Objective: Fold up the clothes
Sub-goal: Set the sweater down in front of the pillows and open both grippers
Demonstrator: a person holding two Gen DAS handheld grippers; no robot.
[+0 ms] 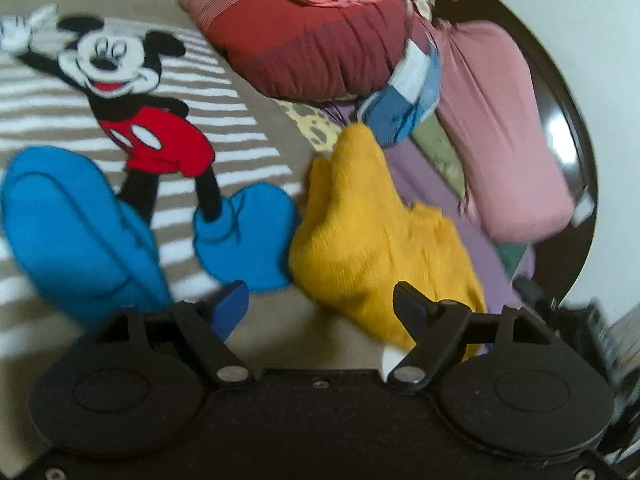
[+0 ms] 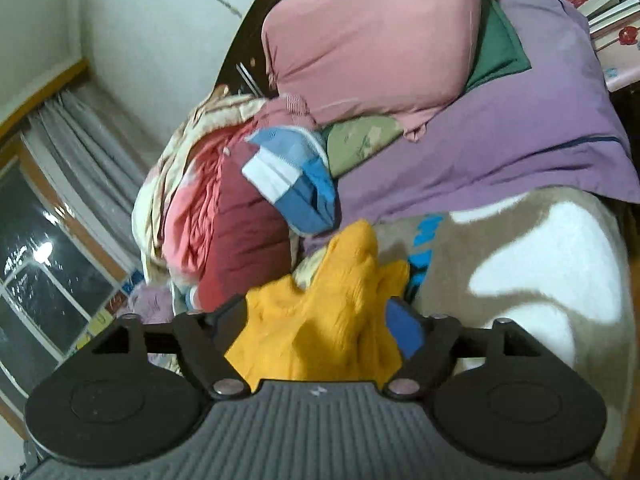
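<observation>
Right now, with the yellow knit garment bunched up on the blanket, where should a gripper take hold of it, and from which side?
Probably the free peak of the yellow knit garment that sticks up at its far end. Come from the near side, along the ridge, so the open right gripper straddles the fold. The rest lies crumpled in thick layers on the cartoon-mouse blanket, with no clean hem showing.

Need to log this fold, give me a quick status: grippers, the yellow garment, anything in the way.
Left gripper open, nothing between its fingers. Right gripper open, yellow garment bunched between its fingers, not pinched. Garment crumpled, unfolded, on the cartoon blanket. Clothes pile close behind.
</observation>
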